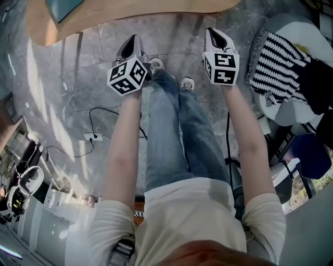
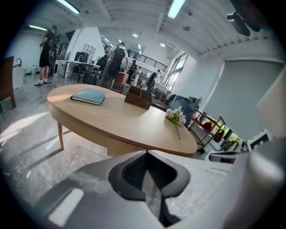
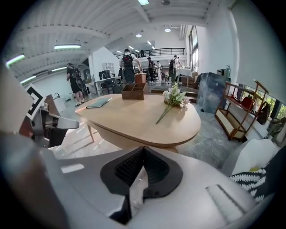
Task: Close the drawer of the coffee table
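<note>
Head view: the person stands on the marble floor [image 1: 78, 93] with both arms out. The left gripper [image 1: 136, 38] and right gripper [image 1: 213, 32] are level with each other and well short of the oval coffee table [image 1: 104, 15].

In the 2 gripper views each pair of jaws is pressed together on nothing. A teal book [image 2: 89, 96] and a sprig of flowers [image 2: 176, 117] lie on the tabletop.

No drawer juts out. A wooden panel [image 2: 118, 145] under the top may be its front, sitting flush, so the closing looks done or nearly so. If a gap remains, the next move is to set the tips against that panel and push straight in.
</note>
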`<state>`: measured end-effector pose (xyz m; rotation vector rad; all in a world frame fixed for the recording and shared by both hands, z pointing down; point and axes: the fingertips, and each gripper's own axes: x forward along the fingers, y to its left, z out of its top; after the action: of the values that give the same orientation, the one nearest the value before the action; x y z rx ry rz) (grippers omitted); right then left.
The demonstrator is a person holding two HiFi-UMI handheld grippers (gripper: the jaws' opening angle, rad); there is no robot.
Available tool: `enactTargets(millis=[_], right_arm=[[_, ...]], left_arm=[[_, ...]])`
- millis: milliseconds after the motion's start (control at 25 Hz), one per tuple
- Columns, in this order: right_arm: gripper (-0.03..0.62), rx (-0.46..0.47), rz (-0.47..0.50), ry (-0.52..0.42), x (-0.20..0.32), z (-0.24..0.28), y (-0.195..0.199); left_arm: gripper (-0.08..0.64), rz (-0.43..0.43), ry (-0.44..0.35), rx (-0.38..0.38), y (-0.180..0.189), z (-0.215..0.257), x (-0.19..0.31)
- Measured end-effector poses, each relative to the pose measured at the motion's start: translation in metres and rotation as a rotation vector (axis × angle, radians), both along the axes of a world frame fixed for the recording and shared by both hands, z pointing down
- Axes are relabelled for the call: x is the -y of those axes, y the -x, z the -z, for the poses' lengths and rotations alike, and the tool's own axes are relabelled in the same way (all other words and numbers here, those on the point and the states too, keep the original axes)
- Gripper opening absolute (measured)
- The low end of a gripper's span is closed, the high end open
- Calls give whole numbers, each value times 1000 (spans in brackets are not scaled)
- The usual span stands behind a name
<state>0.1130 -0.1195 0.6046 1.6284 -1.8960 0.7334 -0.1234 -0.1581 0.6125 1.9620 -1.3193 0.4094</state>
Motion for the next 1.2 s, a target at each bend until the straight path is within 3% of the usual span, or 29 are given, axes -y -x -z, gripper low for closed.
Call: enactTargets(millis=[520, 840, 1200], right_arm=[[2, 181, -28, -47, -65, 108, 18], [2, 222, 19, -109, -104, 181, 38], [2, 269, 44, -172, -137, 258, 40]], left_arm=[[2, -121, -65, 7, -43, 109, -73], [2, -204, -99, -7, -73, 175, -117], [2, -213, -98, -43, -84, 236, -160]])
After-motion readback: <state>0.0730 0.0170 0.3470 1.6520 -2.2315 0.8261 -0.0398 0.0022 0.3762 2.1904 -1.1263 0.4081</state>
